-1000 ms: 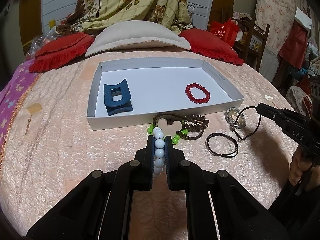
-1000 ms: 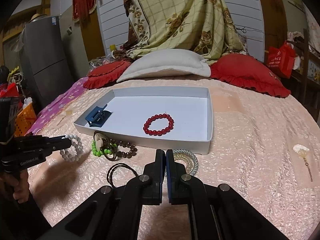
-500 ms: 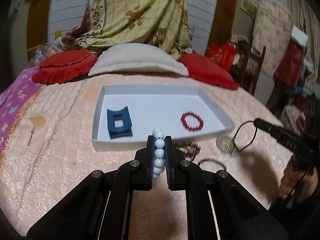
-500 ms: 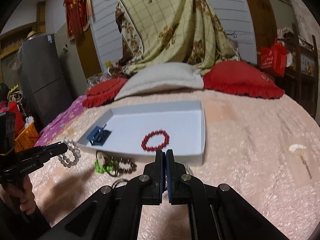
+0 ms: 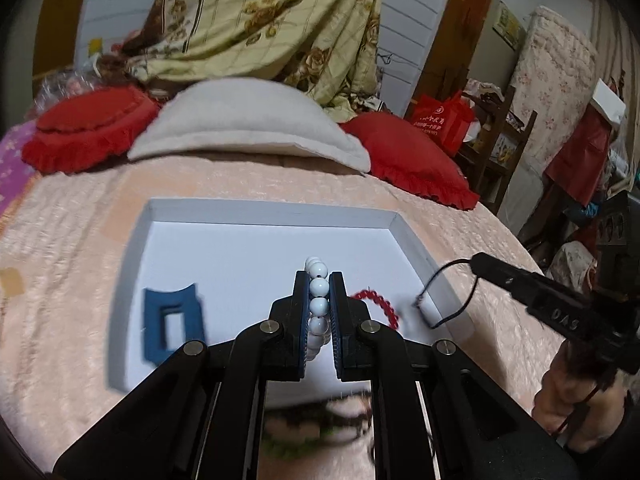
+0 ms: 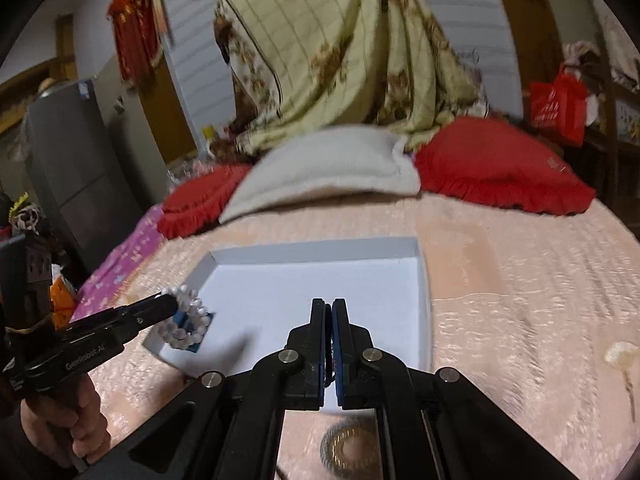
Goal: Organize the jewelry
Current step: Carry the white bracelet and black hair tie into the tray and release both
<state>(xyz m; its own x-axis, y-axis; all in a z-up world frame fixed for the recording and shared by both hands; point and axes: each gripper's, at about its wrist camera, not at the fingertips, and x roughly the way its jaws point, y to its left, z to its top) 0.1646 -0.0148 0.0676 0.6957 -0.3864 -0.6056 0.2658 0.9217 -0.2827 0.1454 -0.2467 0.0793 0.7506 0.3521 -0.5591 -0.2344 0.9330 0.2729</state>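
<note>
Bed cover (image 5: 80,248): pale peach quilted fabric, carrying all items listed below.
Pillows: one cream pillow (image 5: 248,124) at the far edge, a red frilled cushion (image 5: 408,156) on each side of it.
Draped cloth (image 6: 344,52): yellow checked fabric with brown flowers, hanging behind the pillows.
Tray (image 5: 272,208): shallow white box, open top, lying flat on the bed cover.
Left gripper (image 5: 319,276): held over the near half of the tray; jaws clamped on the white bead bracelet.
Right gripper (image 6: 329,304): held over the tray's near right part; jaws pressed together, pinching a thin black cord loop (image 5: 444,284). In the left wrist view the loop hangs from the tip above the tray's right wall.
Hair claw (image 5: 172,322): dark blue, inside the tray, near left corner.
White bead bracelet (image 5: 318,300): off the bed, gripped edge-on between the left fingers, its top beads showing past the tips. In the right wrist view it hangs as a ring from the gripper tip, above the hair claw.
Red bead bracelet (image 5: 380,304): on the tray floor, right side, partly hidden behind the left gripper.
Gold coil ring (image 6: 352,446): on the bed cover just outside the tray's near wall, below the right gripper; blurred.
Loose pile (image 5: 312,428): brown and green beaded items on the cover in front of the tray; too blurred to separate.
</note>
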